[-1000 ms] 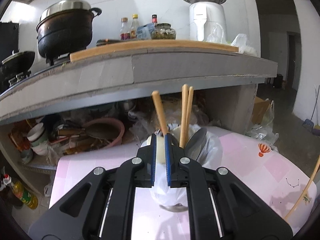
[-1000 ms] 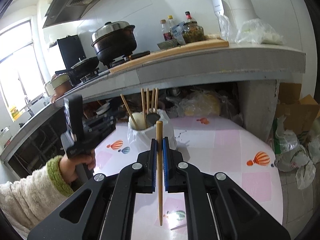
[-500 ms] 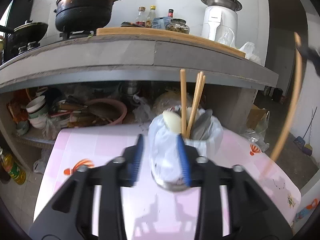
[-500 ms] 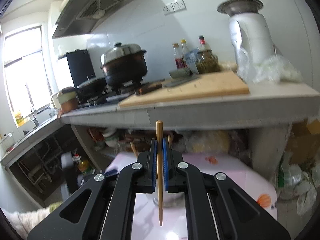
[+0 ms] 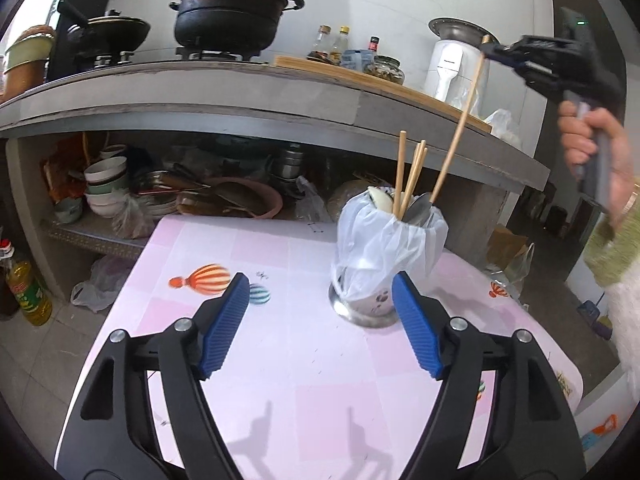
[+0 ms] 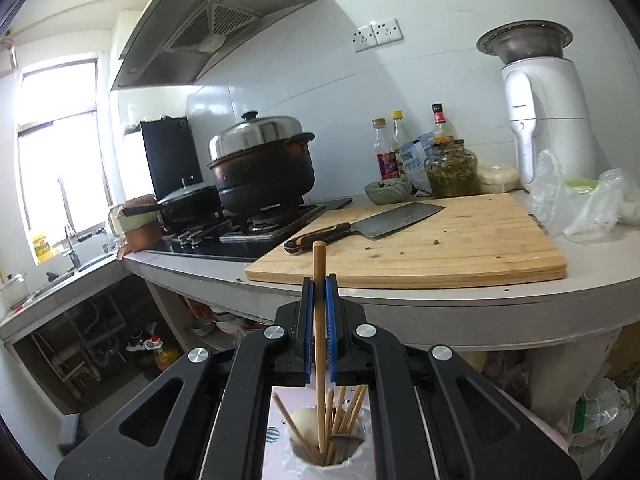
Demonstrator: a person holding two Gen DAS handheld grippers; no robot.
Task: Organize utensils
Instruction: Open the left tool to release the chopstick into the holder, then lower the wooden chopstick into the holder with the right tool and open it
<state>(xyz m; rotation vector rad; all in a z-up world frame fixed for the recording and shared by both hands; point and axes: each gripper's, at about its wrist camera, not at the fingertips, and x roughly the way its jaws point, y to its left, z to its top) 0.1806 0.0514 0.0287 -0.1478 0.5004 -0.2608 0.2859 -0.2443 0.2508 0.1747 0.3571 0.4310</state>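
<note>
A utensil holder wrapped in a clear plastic bag stands on the pink table, holding several chopsticks, a white spoon and a metal spoon. My left gripper is low over the table just short of the holder. Its jaws are opening and nothing is between the blue pads. My right gripper hangs high above the holder, shut on a long wooden chopstick. In the right wrist view the chopstick runs down from the gripper into the holder's mouth.
The pink table has balloon prints. Behind it runs a grey counter with a cutting board, a cleaver and a black pot. Bowls crowd the shelf underneath. A person's hand holds the right gripper.
My left gripper opened and drew back from the holder. My right gripper rose with the chopstick and came over the holder, so the stick's lower end now sits in it.
</note>
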